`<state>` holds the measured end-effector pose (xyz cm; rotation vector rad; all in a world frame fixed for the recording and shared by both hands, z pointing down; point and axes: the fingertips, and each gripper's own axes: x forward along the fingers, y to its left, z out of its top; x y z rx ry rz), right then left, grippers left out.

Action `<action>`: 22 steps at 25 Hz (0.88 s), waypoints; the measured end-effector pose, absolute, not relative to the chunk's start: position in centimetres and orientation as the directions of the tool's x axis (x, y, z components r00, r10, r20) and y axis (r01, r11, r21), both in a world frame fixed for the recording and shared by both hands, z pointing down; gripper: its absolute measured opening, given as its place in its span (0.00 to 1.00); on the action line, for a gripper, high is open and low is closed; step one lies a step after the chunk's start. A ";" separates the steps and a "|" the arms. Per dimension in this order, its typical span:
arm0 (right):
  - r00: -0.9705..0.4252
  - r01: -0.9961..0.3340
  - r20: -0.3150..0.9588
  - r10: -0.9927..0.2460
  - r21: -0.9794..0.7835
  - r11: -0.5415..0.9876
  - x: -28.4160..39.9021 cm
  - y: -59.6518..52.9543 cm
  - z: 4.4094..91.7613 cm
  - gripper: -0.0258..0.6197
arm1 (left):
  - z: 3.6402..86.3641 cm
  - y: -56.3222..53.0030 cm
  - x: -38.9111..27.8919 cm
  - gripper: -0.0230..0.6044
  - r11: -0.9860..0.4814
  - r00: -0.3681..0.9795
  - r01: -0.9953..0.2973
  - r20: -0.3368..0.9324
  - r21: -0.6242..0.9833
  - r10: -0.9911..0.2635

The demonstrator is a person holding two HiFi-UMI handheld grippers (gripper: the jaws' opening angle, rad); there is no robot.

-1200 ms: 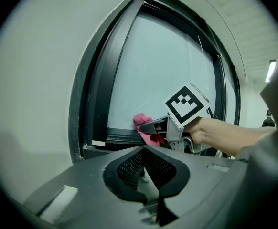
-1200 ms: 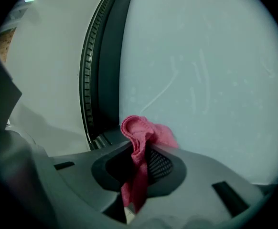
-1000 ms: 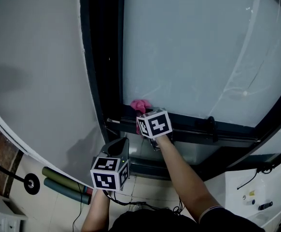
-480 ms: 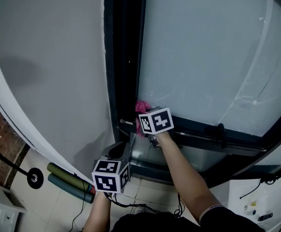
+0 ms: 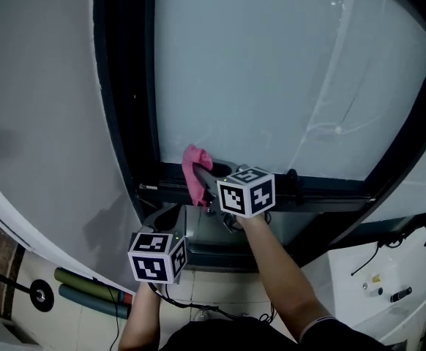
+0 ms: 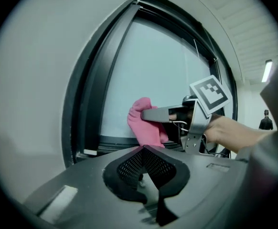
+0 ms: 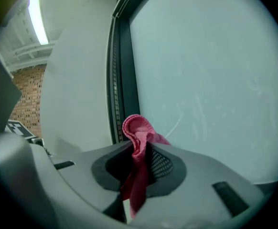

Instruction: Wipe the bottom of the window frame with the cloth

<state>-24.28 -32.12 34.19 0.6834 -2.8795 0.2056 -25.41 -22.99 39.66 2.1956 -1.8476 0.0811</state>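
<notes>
A pink cloth (image 5: pixel 193 171) hangs from my right gripper (image 5: pixel 204 180), which is shut on it, just in front of the glass near the window's lower left corner. The black bottom frame rail (image 5: pixel 330 188) runs right from there. In the right gripper view the cloth (image 7: pixel 138 128) bulges above the shut jaws of my right gripper (image 7: pixel 139 160) and trails down between them. My left gripper (image 5: pixel 170 216) sits lower and to the left, below the rail, shut on nothing. The left gripper view shows its own jaws (image 6: pixel 143 147) together, with the cloth (image 6: pixel 146 129) and bottom rail (image 6: pixel 114 140) beyond.
The dark upright frame post (image 5: pixel 124 86) borders a grey wall (image 5: pixel 37 123) on the left. A black knob (image 5: pixel 292 175) sits on the rail. On the floor lie green rolls (image 5: pixel 88 292) and cables (image 5: pixel 192 309); a white unit (image 5: pixel 381 284) stands lower right.
My right gripper has come a little right and away from the corner; more of the pink cloth now shows, hanging loose. The left gripper stays low beneath the rail.
</notes>
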 end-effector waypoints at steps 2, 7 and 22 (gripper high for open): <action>-0.883 -0.462 0.136 -0.448 -0.089 0.883 -21.4 -31.3 32.2 0.15 | 38.6 -23.6 -23.3 0.05 -0.188 0.216 -0.971 0.198 0.151 -0.956; -0.845 -0.533 -0.023 -0.534 -0.044 0.845 -12.8 -29.3 27.0 0.15 | 35.9 -24.6 -17.7 0.05 -0.284 0.301 -0.950 0.145 0.126 -0.943; -0.526 -0.850 -0.006 -0.850 0.012 0.526 11.3 -31.2 29.7 0.15 | 37.3 -28.2 -5.6 0.05 -0.430 0.436 -0.900 0.207 0.075 -0.876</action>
